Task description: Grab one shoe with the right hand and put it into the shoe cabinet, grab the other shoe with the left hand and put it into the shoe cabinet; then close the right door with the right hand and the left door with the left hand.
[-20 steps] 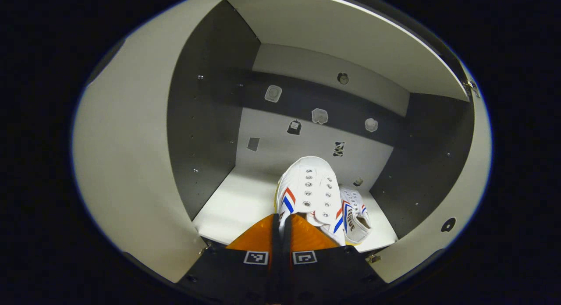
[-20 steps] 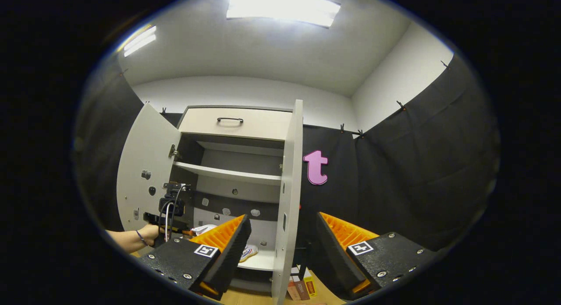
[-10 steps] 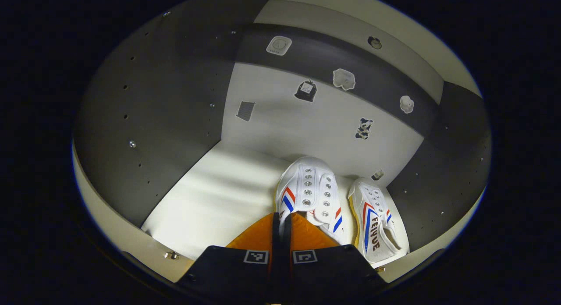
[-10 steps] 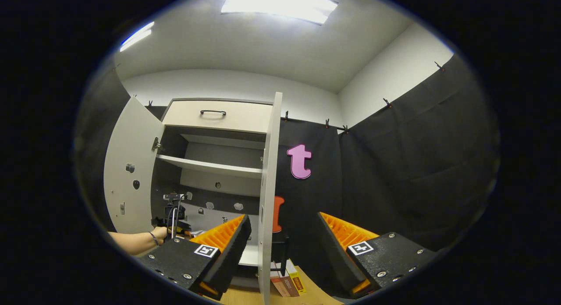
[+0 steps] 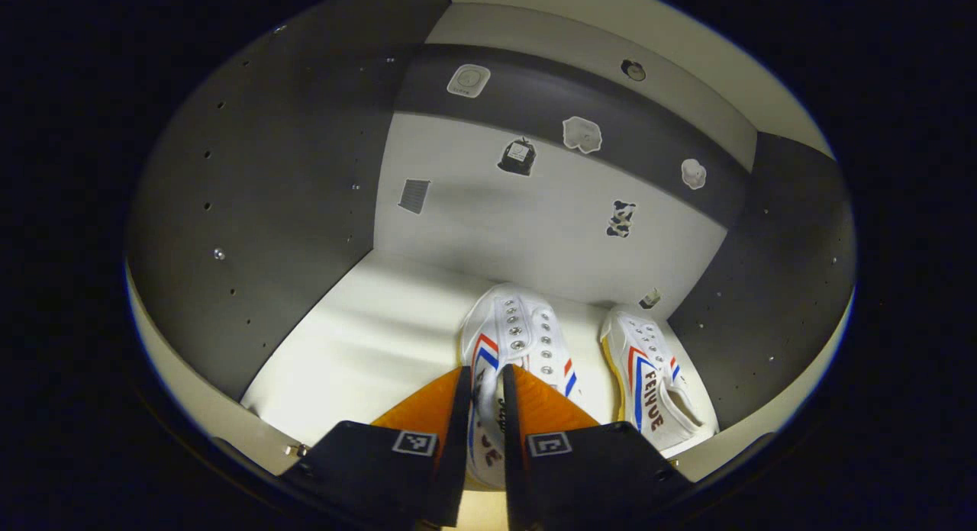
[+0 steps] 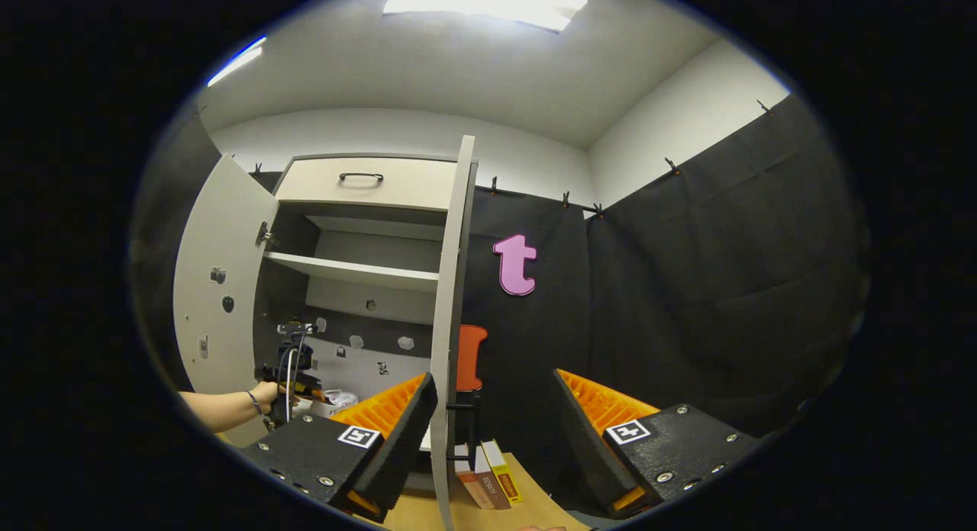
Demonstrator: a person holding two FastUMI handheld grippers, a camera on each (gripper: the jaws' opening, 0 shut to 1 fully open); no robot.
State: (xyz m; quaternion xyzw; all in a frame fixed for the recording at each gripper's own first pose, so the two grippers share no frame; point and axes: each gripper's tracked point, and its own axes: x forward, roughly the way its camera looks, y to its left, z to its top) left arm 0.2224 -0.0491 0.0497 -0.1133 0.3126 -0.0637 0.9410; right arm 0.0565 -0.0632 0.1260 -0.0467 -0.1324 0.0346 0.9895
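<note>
White shoes (image 5: pixel 510 340): two, shelved | left tool (image 5: pixel 482 409): slightly parted, seemingly releasing one | right tool (image 6: pixel 488 416): wide, empty

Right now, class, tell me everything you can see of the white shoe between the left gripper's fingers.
The white canvas shoe with red and blue side stripes lies on the pale cabinet floor, toe toward the back wall. Two rows of metal eyelets run up its top, without laces, and its sole edge looks yellowish. The left gripper has its orange fingers close on either side of the heel. A matching shoe sits beside it.
</note>
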